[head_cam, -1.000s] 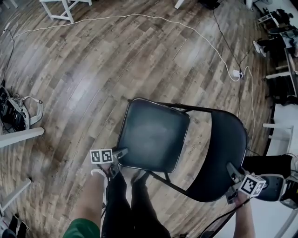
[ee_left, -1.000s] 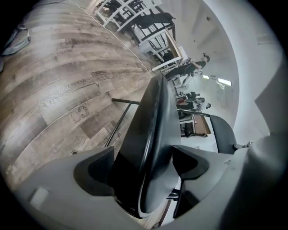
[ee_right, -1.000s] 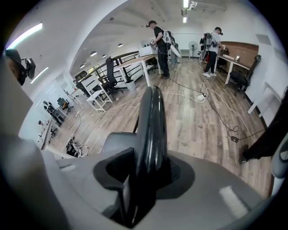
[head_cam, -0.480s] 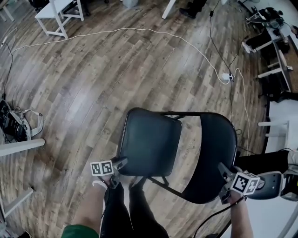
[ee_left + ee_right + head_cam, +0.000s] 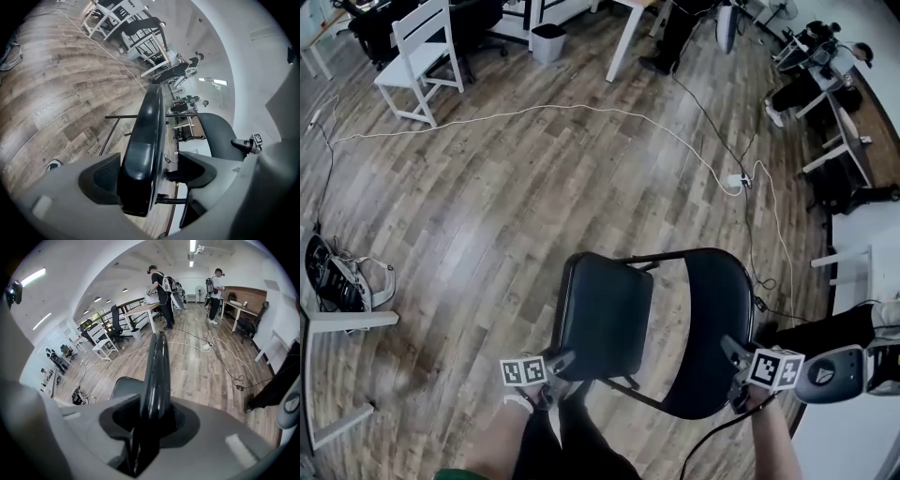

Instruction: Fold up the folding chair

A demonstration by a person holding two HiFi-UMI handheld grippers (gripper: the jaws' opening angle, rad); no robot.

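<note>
The black folding chair stands on the wood floor in front of me. Its seat (image 5: 605,314) is tilted up toward the backrest (image 5: 712,328). My left gripper (image 5: 555,361) is at the seat's front edge. In the left gripper view the seat (image 5: 143,140) runs edge-on between the jaws of the left gripper (image 5: 150,176), which are shut on it. My right gripper (image 5: 733,361) is at the backrest's top. In the right gripper view the backrest edge (image 5: 157,376) sits between the closing jaws of the right gripper (image 5: 152,423), gripped.
A white cable (image 5: 581,111) crosses the floor to a power strip (image 5: 736,178). A white chair (image 5: 417,61) and a bin (image 5: 548,42) stand at the back. Gear lies at the left (image 5: 337,281). Two people (image 5: 161,291) stand by desks farther off.
Both grippers have risen. The seat's front edge has come up with the left gripper, so the seat looks narrower and stands closer to the backrest.
</note>
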